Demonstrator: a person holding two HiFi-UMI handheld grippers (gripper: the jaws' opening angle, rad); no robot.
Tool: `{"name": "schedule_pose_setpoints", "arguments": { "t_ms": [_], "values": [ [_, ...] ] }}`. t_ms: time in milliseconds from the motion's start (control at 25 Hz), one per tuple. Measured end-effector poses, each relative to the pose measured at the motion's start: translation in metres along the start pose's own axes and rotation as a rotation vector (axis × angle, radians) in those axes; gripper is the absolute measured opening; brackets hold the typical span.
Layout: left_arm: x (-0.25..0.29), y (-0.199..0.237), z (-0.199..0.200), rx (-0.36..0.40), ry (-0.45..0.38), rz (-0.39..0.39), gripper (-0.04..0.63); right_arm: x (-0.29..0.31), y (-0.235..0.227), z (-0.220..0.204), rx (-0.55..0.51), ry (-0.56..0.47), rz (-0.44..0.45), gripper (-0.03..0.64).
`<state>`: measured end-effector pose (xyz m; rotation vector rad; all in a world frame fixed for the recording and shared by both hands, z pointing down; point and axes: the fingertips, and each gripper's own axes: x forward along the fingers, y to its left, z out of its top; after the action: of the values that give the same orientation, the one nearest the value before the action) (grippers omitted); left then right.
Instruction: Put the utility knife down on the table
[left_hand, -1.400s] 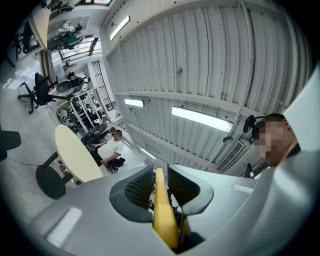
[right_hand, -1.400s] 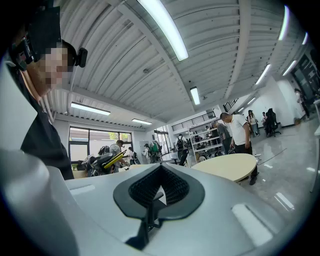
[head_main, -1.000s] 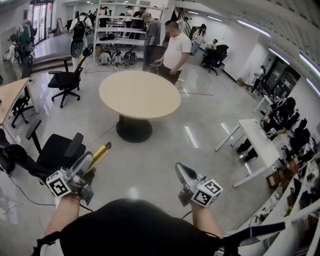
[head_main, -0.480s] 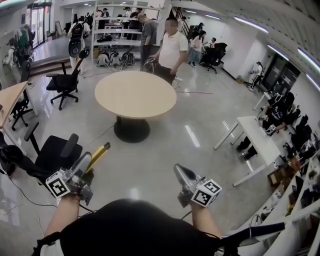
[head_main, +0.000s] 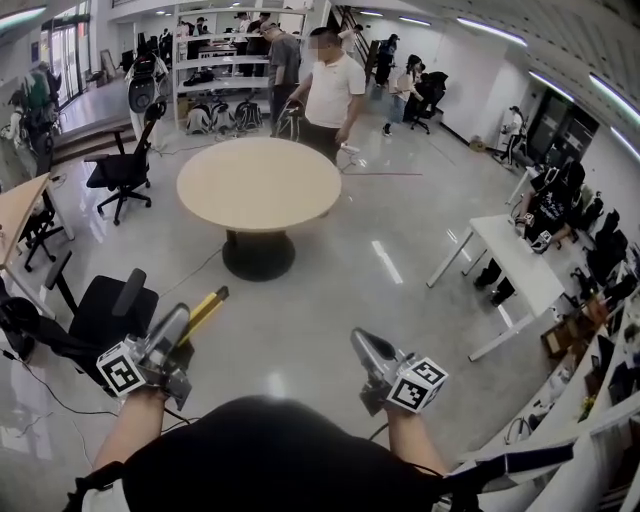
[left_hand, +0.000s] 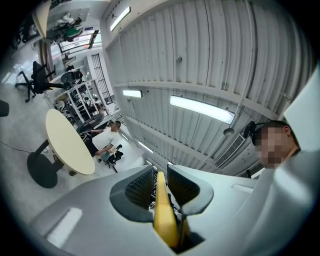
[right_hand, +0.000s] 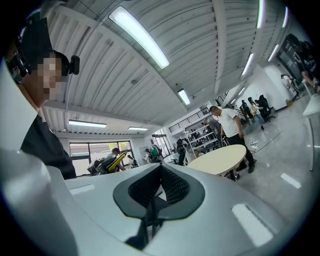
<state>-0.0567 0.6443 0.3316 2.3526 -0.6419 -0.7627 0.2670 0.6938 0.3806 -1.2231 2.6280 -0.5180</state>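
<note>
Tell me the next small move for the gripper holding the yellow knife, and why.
Probably carry the utility knife forward toward the round table. The left gripper is clamped on the knife, and the table stands ahead across a stretch of floor, apparently out of reach, so setting it down now looks premature.

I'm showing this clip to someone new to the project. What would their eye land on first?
First, the yellow utility knife jutting from the left gripper, whose jaws are clamped on it, low at the left of the head view. Next, the pale round table ahead across the shiny floor, with a person in a white shirt standing behind it. The right gripper, low right, is shut and empty.
</note>
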Motion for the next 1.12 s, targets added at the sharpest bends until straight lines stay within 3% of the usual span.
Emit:
{"name": "schedule_pose_setpoints", "arguments": {
  "t_ms": [360,520,680,800,1120],
  "values": [
    [0.018,0.019,0.002,-0.018,0.019,0.004,0.083,0.018,-0.019,-0.002,0.019,0.022,-0.005,0.014],
    [0.021,0.047,0.019,-0.081,0.003,0.003,0.081,0.053,-0.021,-0.002,0.011,0.046,-0.007,0.014],
    [0.028,0.100,0.055,-0.104,-0.014,-0.020,0.080,0.110,-0.031,0.007,-0.009,0.052,-0.037,0.014],
    [0.038,0.140,0.087,-0.185,-0.023,-0.028,0.078,0.163,-0.031,0.010,0.007,0.062,-0.041,0.014],
    [0.046,0.243,0.178,-0.199,-0.026,-0.026,0.076,0.306,-0.032,0.020,-0.012,0.079,-0.024,0.014]
  ]
}}
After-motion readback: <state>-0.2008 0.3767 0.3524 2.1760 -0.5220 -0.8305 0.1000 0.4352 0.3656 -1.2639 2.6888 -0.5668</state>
